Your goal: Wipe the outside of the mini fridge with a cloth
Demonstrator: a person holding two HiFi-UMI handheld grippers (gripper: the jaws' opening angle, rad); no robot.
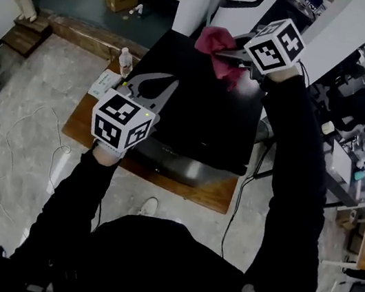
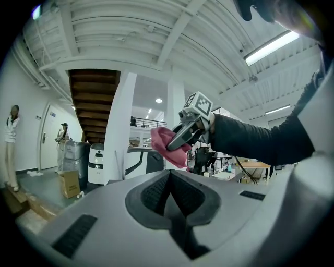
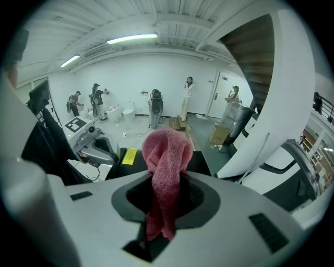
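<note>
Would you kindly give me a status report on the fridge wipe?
Right tool shut on red cloth, at far top edge of fridge. Left tool shut, empty. Nothing blocking.

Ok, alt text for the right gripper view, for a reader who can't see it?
The right gripper is shut on a pink-red cloth that bunches up above its jaws. Beyond lies the black top of the mini fridge, in a white hall with people standing far off.
</note>
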